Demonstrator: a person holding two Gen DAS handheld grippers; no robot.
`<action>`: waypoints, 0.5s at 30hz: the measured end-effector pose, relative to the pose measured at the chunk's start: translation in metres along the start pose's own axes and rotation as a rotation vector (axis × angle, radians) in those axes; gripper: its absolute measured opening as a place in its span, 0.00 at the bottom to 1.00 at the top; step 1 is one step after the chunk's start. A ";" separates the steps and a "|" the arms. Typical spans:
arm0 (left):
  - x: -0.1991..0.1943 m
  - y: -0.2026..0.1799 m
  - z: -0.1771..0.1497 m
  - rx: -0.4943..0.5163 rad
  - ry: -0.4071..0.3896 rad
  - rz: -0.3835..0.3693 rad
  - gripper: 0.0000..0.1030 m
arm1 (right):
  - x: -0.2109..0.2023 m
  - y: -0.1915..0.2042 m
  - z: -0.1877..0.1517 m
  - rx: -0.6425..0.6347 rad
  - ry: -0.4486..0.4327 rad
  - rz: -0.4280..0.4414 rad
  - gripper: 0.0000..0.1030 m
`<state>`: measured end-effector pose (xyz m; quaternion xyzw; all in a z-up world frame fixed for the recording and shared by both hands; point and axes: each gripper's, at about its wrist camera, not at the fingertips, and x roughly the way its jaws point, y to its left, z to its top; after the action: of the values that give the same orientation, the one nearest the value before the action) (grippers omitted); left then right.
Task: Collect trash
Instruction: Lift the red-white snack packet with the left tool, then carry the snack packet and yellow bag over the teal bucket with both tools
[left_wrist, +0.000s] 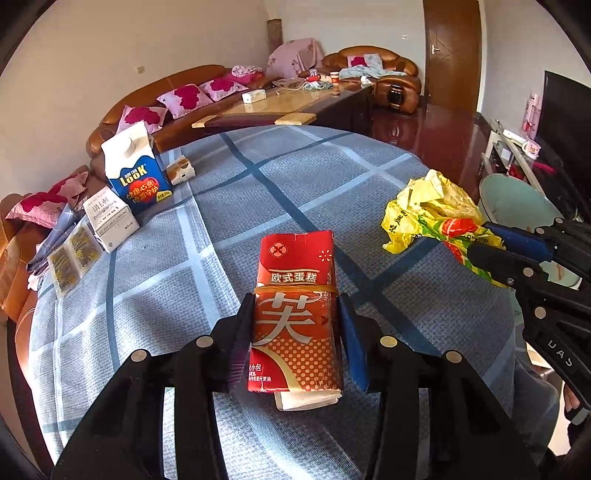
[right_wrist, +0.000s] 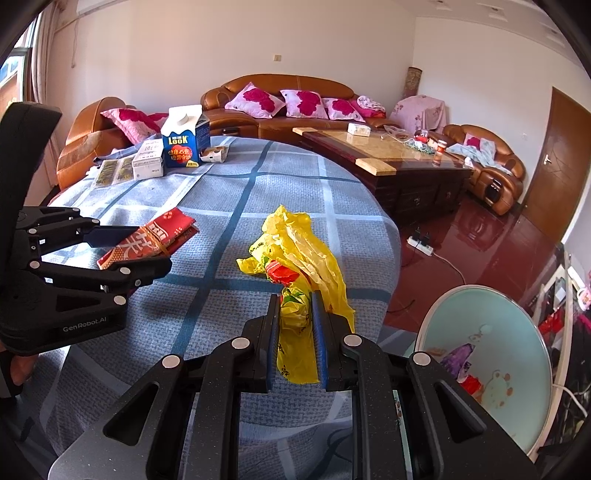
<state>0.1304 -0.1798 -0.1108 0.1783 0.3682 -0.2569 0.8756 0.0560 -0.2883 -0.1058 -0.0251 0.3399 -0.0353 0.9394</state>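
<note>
The left gripper (left_wrist: 295, 325) is clamped on a flattened red cake box (left_wrist: 295, 314) bound with a rubber band (left_wrist: 295, 287), held over the near part of the blue plaid tablecloth (left_wrist: 207, 206). The right gripper (right_wrist: 295, 332) is closed on a crumpled yellow plastic bag (right_wrist: 295, 254) near the table's right edge, just beside a pale green round bin (right_wrist: 509, 325) holding scraps. Farther back on the cloth's left side stand a blue-and-white LOOK milk carton (left_wrist: 135, 173), a white box (left_wrist: 109, 218) touching its left side, and a small open carton (left_wrist: 181, 170). Beyond lie the coffee table (right_wrist: 384, 155) and brown leather sofa (right_wrist: 280, 88).
</note>
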 end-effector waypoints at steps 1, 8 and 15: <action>-0.001 0.000 0.000 0.000 -0.001 0.002 0.43 | 0.000 0.000 0.000 -0.002 0.000 0.000 0.17; -0.015 0.003 0.002 0.005 -0.052 0.062 0.43 | -0.005 0.002 0.001 -0.012 -0.008 -0.007 0.17; -0.035 -0.008 0.018 0.026 -0.132 0.072 0.43 | -0.016 -0.003 0.002 -0.033 -0.019 -0.046 0.17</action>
<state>0.1146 -0.1834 -0.0739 0.1853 0.2997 -0.2410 0.9043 0.0446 -0.2898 -0.0938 -0.0488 0.3310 -0.0508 0.9410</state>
